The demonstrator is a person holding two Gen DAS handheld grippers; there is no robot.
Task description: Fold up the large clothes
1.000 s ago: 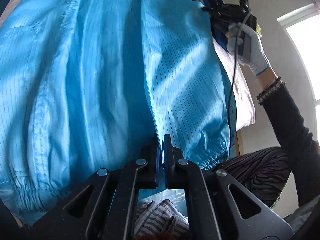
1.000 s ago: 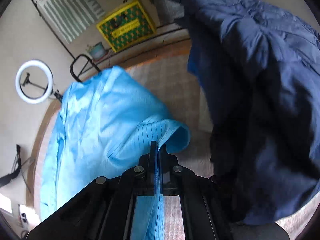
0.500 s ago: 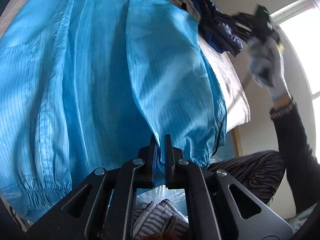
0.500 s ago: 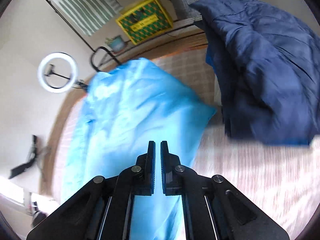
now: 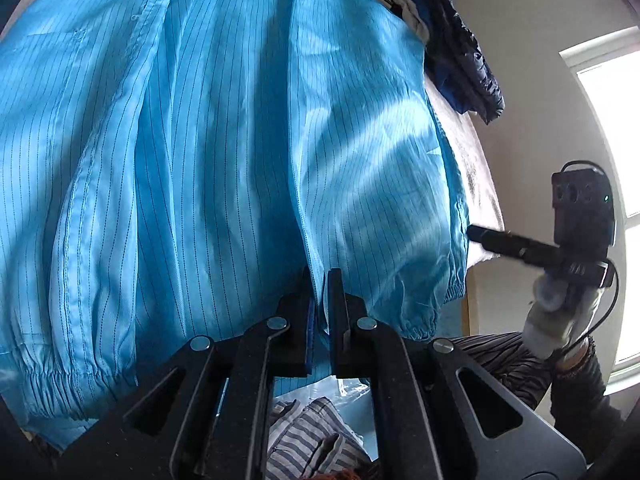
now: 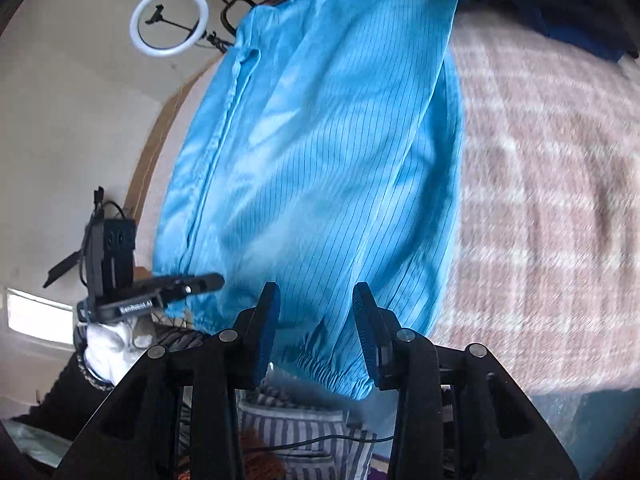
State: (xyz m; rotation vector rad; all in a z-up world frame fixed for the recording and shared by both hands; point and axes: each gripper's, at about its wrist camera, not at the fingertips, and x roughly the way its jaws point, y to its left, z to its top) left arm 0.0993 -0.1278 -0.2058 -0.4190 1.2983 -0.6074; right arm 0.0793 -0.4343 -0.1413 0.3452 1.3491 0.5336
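Note:
A large light-blue pinstriped garment point(image 5: 224, 152) lies spread on the bed, with its elastic cuffs hanging over the near edge. My left gripper point(image 5: 319, 296) is shut on a fold of this fabric near the hem. It also shows in the right wrist view as the left gripper point(image 6: 212, 281) at the garment's left edge. My right gripper point(image 6: 316, 296) hovers over the garment point(image 6: 320, 140) near a gathered cuff. Its jaws are opening and the pads press on nothing. From the left wrist view, the right gripper point(image 5: 478, 234) is beside the garment's right edge, held by a gloved hand point(image 5: 560, 312).
A pink plaid bed cover point(image 6: 540, 180) stretches right of the garment. A dark blue jacket point(image 5: 460, 52) is heaped at the far end. Striped cloth point(image 6: 296, 420) lies below the bed's near edge. A ring light point(image 6: 170, 20) stands by the far wall.
The right gripper let go of the blue fabric, swung back to the near edge of the bed and opened its jaws. The left gripper kept its hold and stayed in place.

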